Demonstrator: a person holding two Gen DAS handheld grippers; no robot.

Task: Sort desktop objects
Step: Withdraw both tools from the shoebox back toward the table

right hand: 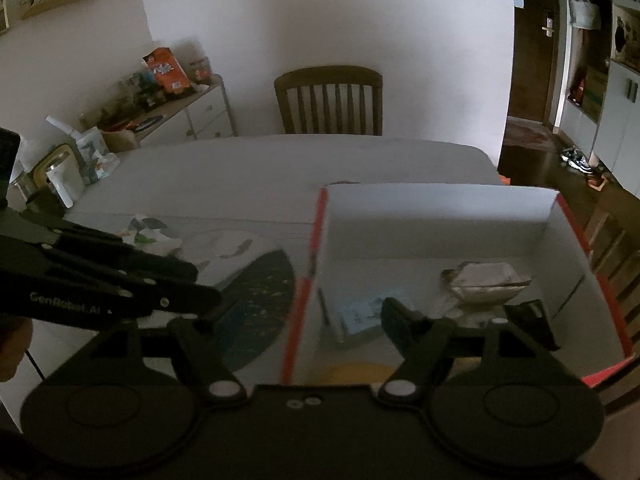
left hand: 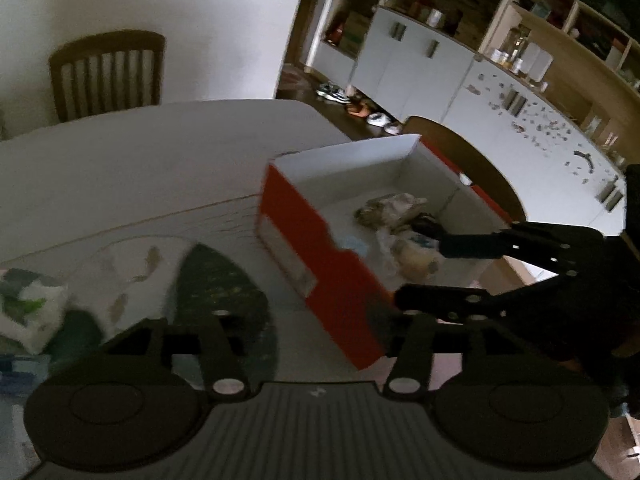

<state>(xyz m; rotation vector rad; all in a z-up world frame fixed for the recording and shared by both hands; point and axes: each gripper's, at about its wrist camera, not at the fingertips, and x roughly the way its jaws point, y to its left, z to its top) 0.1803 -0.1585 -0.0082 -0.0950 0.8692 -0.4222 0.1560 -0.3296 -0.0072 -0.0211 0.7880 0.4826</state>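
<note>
Both grippers empty, jaws apart. Right gripper (right hand: 468, 320) hangs inside orange box (right hand: 304, 280) over sorted items. Left gripper (right hand: 204, 280) just left of box, nearer the tissue pack (right hand: 150, 232) lying further left on surface (right hand: 260, 168)

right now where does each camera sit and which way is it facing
Left wrist: sits on the left gripper, looking down across the table at the orange box; its own fingers and the right gripper show.
Right wrist: sits on the right gripper, over the box, facing the far chair; its own fingers and the left gripper show.
Shared: box, crumpled wrapper inside, dark round mat, chair, table.
</note>
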